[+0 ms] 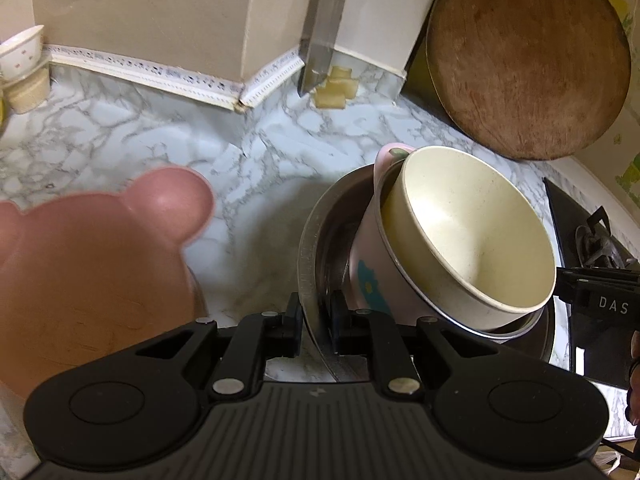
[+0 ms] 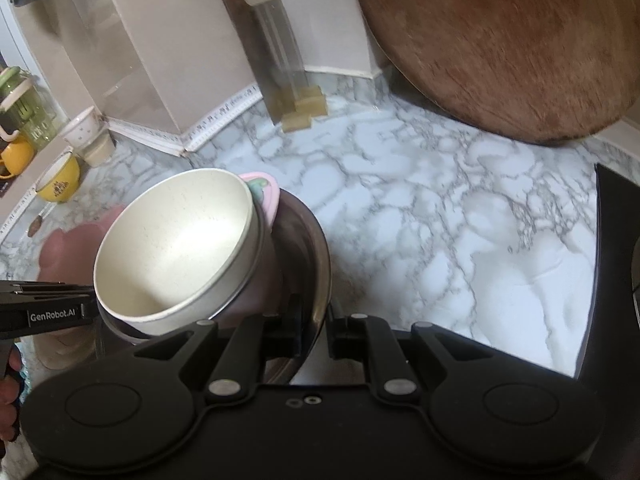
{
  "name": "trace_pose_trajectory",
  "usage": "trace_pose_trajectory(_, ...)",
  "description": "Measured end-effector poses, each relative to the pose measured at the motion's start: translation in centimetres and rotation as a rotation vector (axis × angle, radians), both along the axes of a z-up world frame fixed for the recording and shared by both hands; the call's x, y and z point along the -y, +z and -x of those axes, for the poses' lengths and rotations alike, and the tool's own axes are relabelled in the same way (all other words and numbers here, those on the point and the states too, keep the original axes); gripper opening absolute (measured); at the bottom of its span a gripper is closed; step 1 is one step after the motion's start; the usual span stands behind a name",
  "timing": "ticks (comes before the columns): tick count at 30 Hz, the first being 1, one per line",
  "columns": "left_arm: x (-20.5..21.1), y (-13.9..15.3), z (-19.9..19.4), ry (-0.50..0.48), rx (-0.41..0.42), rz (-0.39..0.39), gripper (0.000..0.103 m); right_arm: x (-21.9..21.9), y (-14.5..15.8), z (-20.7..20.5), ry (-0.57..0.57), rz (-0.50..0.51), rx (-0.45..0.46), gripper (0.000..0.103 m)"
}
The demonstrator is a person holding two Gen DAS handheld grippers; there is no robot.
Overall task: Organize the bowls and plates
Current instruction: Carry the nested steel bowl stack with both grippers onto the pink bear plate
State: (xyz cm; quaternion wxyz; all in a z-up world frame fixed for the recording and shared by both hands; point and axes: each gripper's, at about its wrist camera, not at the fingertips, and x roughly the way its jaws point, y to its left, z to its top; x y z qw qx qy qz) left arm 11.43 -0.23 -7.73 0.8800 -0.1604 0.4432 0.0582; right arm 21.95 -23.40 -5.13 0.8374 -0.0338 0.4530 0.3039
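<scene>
Bowls nested three deep hang tilted above the marble counter (image 2: 460, 216) as I work both grippers from afar. My left gripper (image 1: 316, 330) is pinched on the near left rim of the steel bowl (image 1: 316, 240), and my right gripper (image 2: 314, 330) is pinched on the rim at the opposite side — one clamp per side, I judge, so the wide metal dish cannot swing or tip out of a single grip.

Inside the steel bowl sits a pink bowl (image 1: 366, 272) with a blue print and an eared handle, and inside that a cream bowl (image 1: 480, 240); both lean toward the left gripper's side, resting against the steel wall rather than sitting flat. That lean is the risk I see: a rougher tilt could slide the inner pair out.

A pink bear-eared plate (image 1: 92, 248) shows close and blurred at the left of the left wrist view, beside the stack; whether it rests on the counter I cannot tell. Behind, a round wooden board (image 1: 528, 56) leans on the wall, a cleaver (image 1: 320, 28) hangs point down, and small cups (image 2: 86, 136) and a yellow bowl (image 2: 60, 180) wait at the far left — to my eye the likely gathering spot for the crockery.
</scene>
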Motion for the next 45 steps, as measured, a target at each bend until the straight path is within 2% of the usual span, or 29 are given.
trace_pose_trajectory(10,-3.4,2.2,2.5,0.078,0.029,-0.015,0.013,-3.6,2.3,0.8,0.064,-0.042,0.029,0.012)
trace_pose_trajectory(26,-11.7,4.1,8.1,0.219,0.065,-0.053,0.013,-13.5,4.5,3.7,0.215,-0.055,0.063,0.012)
trace_pose_trajectory(37,-16.8,2.7,11.1,0.309,0.033,-0.074,0.013,-21.0,2.9,5.4,0.293,-0.031,0.034,0.012)
trace_pose_trajectory(45,-18.6,0.5,12.0,0.327,0.005,-0.056,0.013,-23.6,1.1,6.3,0.317,-0.004,0.009,0.012)
